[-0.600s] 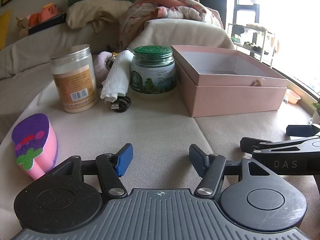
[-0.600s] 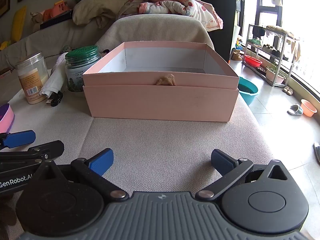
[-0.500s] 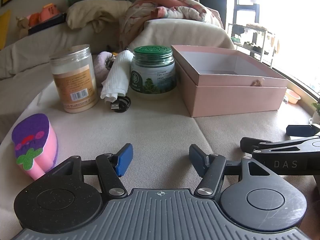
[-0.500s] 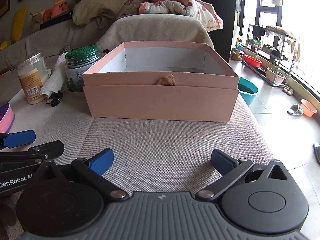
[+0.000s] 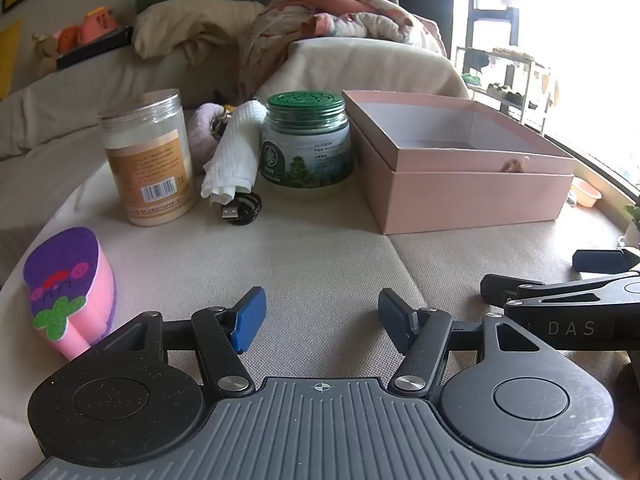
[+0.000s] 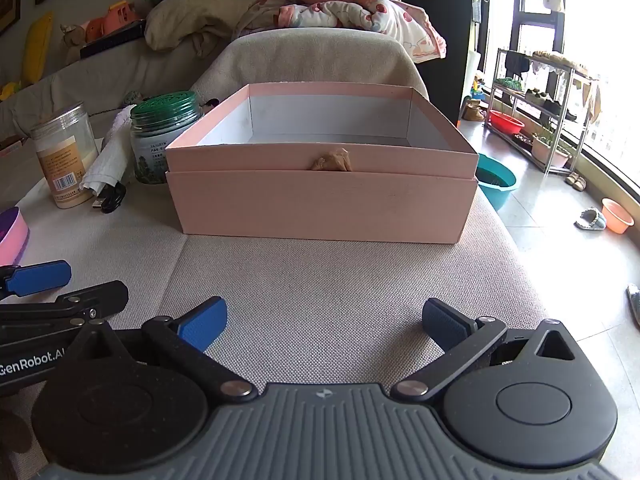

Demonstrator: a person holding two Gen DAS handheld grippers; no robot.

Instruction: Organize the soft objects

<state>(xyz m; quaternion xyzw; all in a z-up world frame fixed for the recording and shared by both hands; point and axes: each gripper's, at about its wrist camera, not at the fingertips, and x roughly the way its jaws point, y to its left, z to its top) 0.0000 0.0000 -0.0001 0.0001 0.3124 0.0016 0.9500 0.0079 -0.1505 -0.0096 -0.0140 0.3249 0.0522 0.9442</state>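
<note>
An open pink box (image 5: 472,196) stands on the beige cushion, also straight ahead in the right wrist view (image 6: 320,204); its inside looks empty. A pink and purple sponge (image 5: 70,292) lies at the left edge. A rolled white cloth (image 5: 236,156) leans between two jars, with a lilac soft thing (image 5: 204,128) behind it. My left gripper (image 5: 322,316) is open and empty, low over the cushion. My right gripper (image 6: 324,320) is open and empty, in front of the box.
A clear jar with a tan label (image 5: 148,160) and a green-lidded jar (image 5: 306,144) stand left of the box. A black USB cable (image 5: 242,208) lies before the cloth. Pillows and blankets pile behind. The cushion drops to the floor on the right (image 6: 560,240).
</note>
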